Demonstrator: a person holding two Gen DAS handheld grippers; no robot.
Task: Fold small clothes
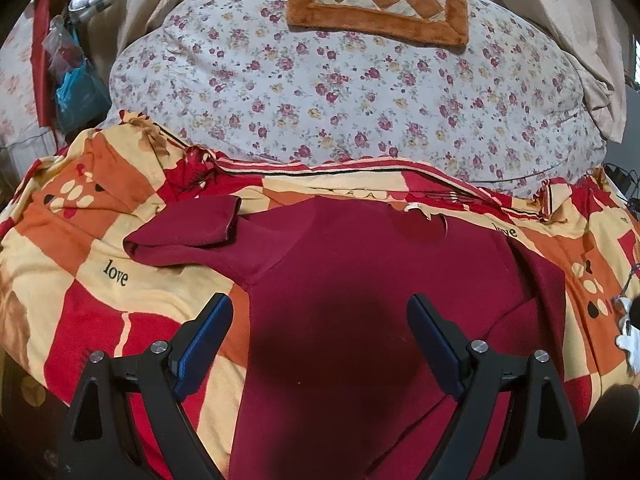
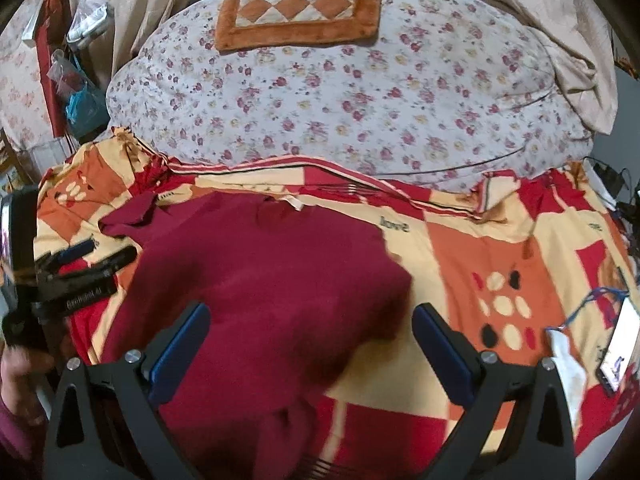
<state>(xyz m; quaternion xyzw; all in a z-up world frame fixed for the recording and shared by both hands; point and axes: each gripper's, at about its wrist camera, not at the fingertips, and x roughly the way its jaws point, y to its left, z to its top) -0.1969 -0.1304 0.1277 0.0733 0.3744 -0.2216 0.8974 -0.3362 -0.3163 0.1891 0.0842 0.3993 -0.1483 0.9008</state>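
Observation:
A dark red T-shirt (image 1: 360, 280) lies on a red, orange and cream bedspread (image 1: 80, 248), collar at the far side. Its left sleeve (image 1: 184, 232) sticks out; the right side is folded in over the body. My left gripper (image 1: 320, 320) is open and empty, hovering above the shirt's lower middle. In the right wrist view the shirt (image 2: 264, 272) lies left of centre. My right gripper (image 2: 312, 328) is open and empty above the shirt's right edge. The left gripper (image 2: 80, 260) shows at the left there, near the sleeve.
A floral quilt (image 1: 360, 92) is heaped behind the bedspread, with an orange checked mat (image 1: 380, 0) on top. A phone (image 2: 618, 344) and a white cloth (image 2: 568, 364) lie at the bed's right edge. Bags (image 1: 76, 88) hang at the left.

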